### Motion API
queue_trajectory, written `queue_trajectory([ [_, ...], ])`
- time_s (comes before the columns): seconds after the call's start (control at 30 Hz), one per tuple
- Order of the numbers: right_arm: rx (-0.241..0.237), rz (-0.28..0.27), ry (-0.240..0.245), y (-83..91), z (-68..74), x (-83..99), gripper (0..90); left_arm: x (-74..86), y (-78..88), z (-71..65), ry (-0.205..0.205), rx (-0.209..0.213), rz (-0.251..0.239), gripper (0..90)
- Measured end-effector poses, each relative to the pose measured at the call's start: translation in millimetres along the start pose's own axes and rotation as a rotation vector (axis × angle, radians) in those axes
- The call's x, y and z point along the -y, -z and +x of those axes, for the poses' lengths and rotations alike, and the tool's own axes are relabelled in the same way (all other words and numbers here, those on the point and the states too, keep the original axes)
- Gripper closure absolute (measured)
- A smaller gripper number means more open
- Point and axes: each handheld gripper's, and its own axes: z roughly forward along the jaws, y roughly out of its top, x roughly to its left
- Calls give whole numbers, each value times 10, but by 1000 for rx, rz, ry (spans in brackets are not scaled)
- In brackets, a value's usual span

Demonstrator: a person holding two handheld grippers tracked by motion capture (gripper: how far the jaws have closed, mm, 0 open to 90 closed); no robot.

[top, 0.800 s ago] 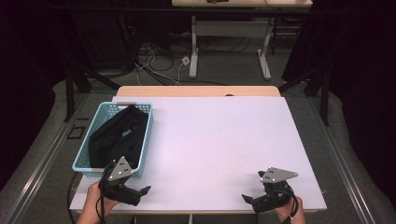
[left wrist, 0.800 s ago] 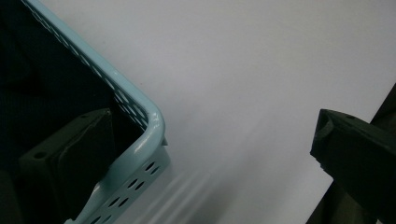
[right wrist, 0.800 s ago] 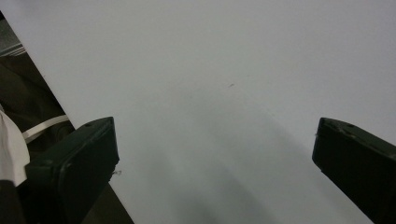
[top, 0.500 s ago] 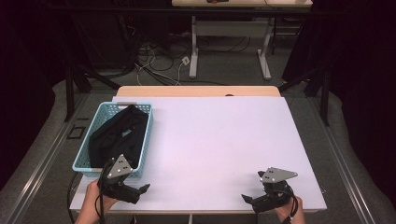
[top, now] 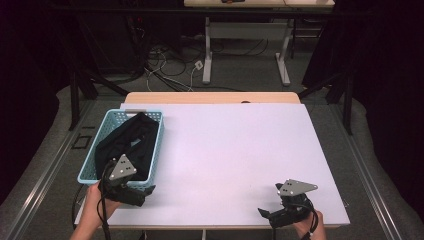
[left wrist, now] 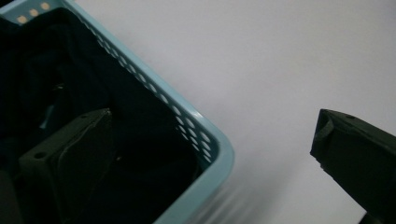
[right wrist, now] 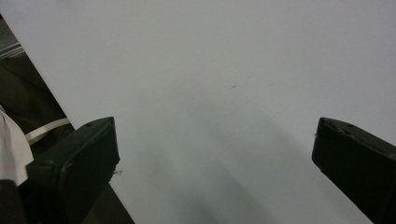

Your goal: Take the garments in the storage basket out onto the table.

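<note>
A light blue plastic basket [top: 159, 145] stands at the left of the white table [top: 235, 150], with a black cloth [top: 127, 140] bundled inside it. My left gripper [top: 144, 195] is at the basket's near end, held in a hand, with its jaws wide open. In the left gripper view the gripper [left wrist: 212, 135] straddles the basket rim [left wrist: 154, 88]: one jaw is over the black cloth [left wrist: 70, 70], the other over bare table. My right gripper [top: 270, 201] rests low near the table's front right edge, open, with nothing between its jaws [right wrist: 215, 149].
The table's front edge [right wrist: 56, 98] runs close beside one jaw in the right gripper view. Beyond the table's far side are desk legs [top: 207, 55] and loose cables [top: 165, 65] on the floor. A dark rail [top: 75, 100] stands at the left.
My left gripper has crept a little farther toward the basket's near end. The right gripper has stayed where it was.
</note>
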Motion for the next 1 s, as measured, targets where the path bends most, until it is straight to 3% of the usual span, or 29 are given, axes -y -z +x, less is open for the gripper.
queue_trajectory([
  [0.57,2,9,-3,-6,-5,-1,3,-322,-52,499,26,-53,23,0],
  [0.87,3,10,0,7,-12,-5,3,-555,-194,715,15,-89,48,0],
  [1.0,2,11,1,11,-11,-9,4,-627,-273,805,17,-85,58,0],
])
